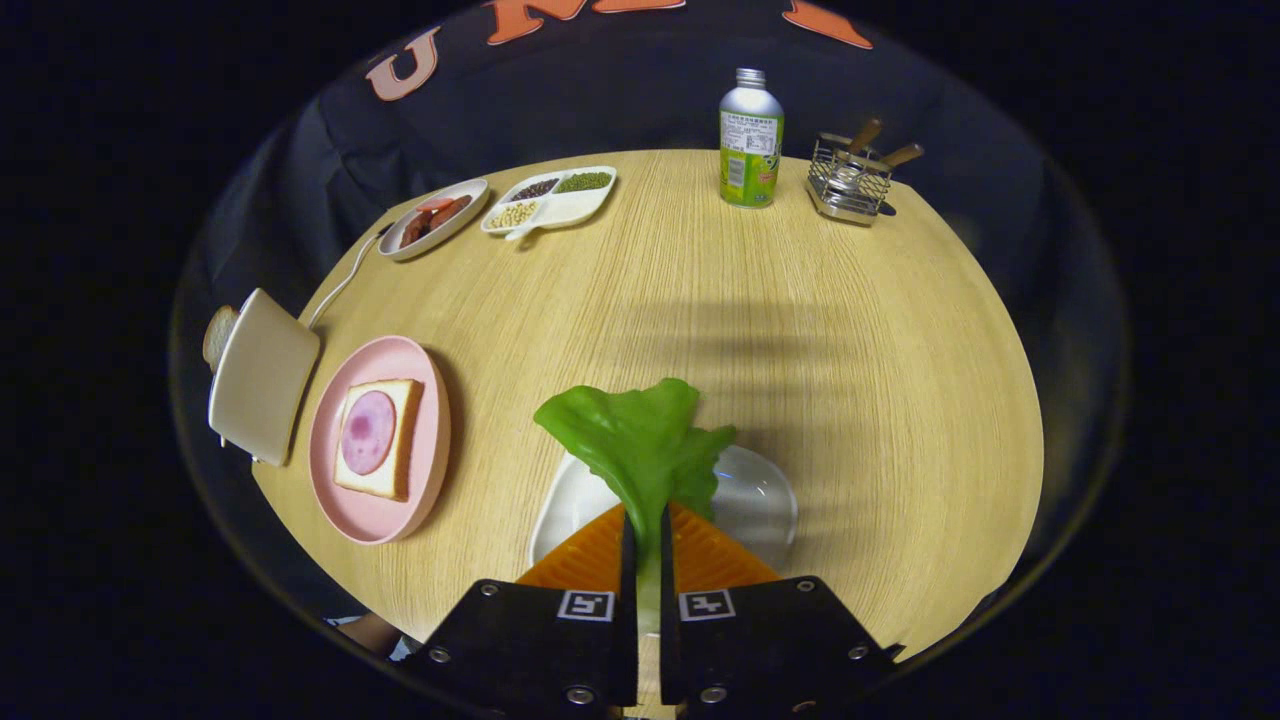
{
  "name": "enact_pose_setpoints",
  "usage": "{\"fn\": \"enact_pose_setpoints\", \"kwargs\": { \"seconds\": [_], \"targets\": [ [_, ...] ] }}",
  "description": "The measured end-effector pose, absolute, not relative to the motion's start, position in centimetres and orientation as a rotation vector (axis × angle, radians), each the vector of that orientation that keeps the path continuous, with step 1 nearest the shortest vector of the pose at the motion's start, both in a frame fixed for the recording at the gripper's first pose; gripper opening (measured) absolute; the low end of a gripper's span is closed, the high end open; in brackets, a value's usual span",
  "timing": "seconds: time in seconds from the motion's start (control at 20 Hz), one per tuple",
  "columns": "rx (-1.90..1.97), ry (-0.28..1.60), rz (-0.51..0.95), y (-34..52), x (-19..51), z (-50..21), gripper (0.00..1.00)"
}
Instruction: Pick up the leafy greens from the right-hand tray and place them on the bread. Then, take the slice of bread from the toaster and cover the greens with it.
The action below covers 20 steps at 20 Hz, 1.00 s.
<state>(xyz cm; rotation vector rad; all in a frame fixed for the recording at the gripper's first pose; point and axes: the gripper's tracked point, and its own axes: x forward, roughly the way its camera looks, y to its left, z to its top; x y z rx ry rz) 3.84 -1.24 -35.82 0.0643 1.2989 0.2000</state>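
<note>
Spanning the view, the counter (800, 330) is carrying a toaster (262, 375) holding a slice (217, 333), beside a pink plate (375, 515) bearing bread (400, 440). The gripper (648, 535) is pinching the greens (635, 435) above the white tray (570, 505).

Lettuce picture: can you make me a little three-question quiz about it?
1. True or false: the tool is shut on the leafy greens.
2. What lies on the bread on the pink plate? A) a round slice of ham B) an egg C) cheese
3. Fill in: a slice of bread pokes out of the ___ beside the pink plate.

Key: 1 true; 2 A; 3 toaster.
</note>
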Motion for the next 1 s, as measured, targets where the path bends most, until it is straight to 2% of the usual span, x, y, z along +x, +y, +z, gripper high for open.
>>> {"fn": "enact_pose_setpoints", "kwargs": {
  "seconds": [0.35, 0.75, 1.0],
  "targets": [
    [0.07, 1.229, 0.258, 2.1, 4.9, -32.3, 0.09],
    [0.067, 1.159, 0.384, 9.6, 5.7, -29.0, 0.09],
    [0.036, 1.165, 0.429, 13.3, 6.2, -29.3, 0.09]
  ]
}}
